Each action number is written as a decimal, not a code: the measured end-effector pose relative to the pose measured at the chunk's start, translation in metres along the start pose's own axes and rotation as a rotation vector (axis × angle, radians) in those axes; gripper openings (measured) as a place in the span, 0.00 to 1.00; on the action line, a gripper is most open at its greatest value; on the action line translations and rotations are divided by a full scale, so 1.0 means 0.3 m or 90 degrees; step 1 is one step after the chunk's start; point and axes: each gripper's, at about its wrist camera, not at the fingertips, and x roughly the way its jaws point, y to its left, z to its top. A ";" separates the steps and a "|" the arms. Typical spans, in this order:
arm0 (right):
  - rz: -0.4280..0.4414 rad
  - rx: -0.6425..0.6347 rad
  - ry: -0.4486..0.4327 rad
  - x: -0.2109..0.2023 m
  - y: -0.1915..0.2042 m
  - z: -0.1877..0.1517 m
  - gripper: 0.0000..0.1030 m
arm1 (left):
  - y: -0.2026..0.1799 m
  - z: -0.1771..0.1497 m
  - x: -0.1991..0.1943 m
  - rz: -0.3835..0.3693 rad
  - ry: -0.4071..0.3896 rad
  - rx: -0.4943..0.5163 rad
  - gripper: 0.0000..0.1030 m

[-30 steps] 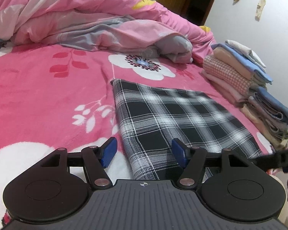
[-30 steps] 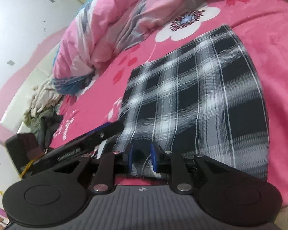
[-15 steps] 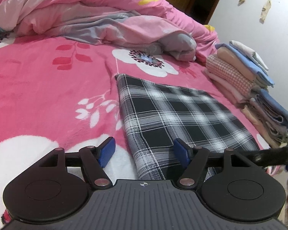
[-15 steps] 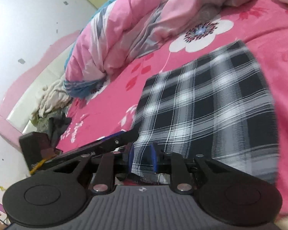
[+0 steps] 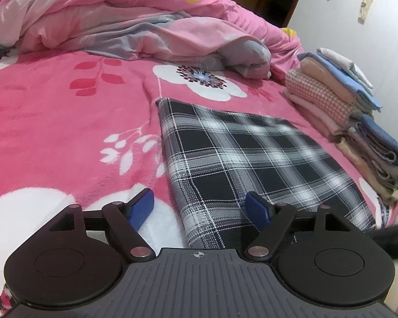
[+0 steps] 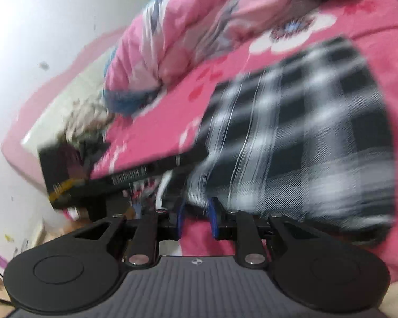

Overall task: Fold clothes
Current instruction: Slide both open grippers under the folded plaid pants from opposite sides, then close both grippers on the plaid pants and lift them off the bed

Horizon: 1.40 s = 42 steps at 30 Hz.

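Observation:
A black-and-white plaid cloth (image 5: 252, 159) lies folded flat on the pink flowered bed (image 5: 53, 122). My left gripper (image 5: 199, 208) is open just above the cloth's near left edge, one blue pad (image 5: 142, 206) over the bed and the other on the plaid. In the blurred right wrist view, my right gripper (image 6: 197, 216) has its blue pads close together on the near corner of the plaid cloth (image 6: 318, 137). The left gripper's black body (image 6: 146, 169) crosses that view to the left.
A stack of folded clothes (image 5: 353, 122) stands along the bed's right edge by the white wall. A crumpled pink and grey duvet (image 5: 146, 26) fills the far side. More loose clothes (image 6: 87, 122) are heaped by the headboard.
The right wrist view has swung and gone blurry as the right gripper moves, still pinching the cloth's corner. The left gripper has crept slightly forward and stays open.

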 end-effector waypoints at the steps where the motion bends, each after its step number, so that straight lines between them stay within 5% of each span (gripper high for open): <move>1: -0.007 0.004 -0.018 -0.018 -0.008 0.012 0.20 | -0.001 0.000 0.001 0.000 0.001 0.001 0.76; 4: -0.032 0.028 -0.056 -0.053 -0.047 0.041 0.20 | -0.006 -0.002 0.001 0.001 0.001 0.005 0.78; 9: -0.072 0.086 -0.030 -0.015 -0.123 0.022 0.20 | -0.014 -0.003 0.004 0.003 0.004 0.013 0.81; 23: -0.058 0.122 -0.037 -0.009 -0.149 -0.003 0.21 | -0.018 -0.005 0.005 0.004 0.003 0.013 0.82; 28: -0.025 0.083 -0.043 -0.079 -0.119 0.042 0.36 | -0.020 -0.005 0.002 0.003 0.001 0.010 0.82; 35: -0.102 0.168 -0.157 -0.220 -0.279 0.146 0.51 | 0.008 0.009 -0.026 -0.041 -0.033 -0.029 0.82; 37: -0.103 0.183 -0.145 -0.207 -0.318 0.151 0.62 | 0.019 0.012 -0.015 -0.055 -0.026 -0.047 0.82; 42: -0.099 0.215 -0.104 -0.163 -0.407 0.162 0.62 | 0.044 0.013 0.017 -0.083 -0.009 -0.085 0.81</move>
